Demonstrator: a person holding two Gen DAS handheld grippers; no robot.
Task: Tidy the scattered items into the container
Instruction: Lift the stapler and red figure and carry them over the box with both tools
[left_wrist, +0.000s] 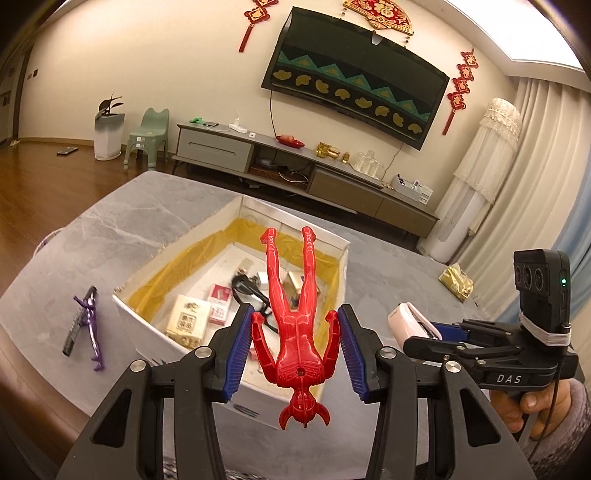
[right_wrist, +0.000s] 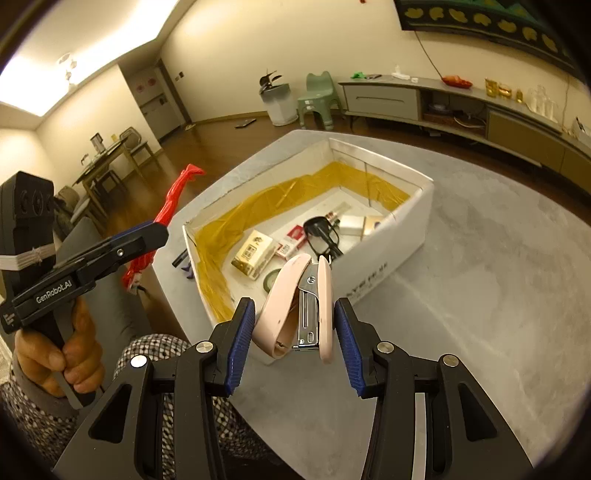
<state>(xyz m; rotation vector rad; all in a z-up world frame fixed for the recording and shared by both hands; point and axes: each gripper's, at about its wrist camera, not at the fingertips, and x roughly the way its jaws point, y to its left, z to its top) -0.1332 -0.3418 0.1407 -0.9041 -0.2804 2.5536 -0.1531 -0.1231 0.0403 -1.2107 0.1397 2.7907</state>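
The box stands on the table. Inside it lie packets and glasses. Left of the box, a pen and a figure lie together; a wrapper lies to its right.

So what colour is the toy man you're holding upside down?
Bright red all over. The toy figure shows best in the left wrist view.

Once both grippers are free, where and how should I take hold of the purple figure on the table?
Grip the purple figure across its narrow torso, coming from above. It lies flat on the grey table, left of the white box, beside a dark pen. Close across its width to avoid the pen.
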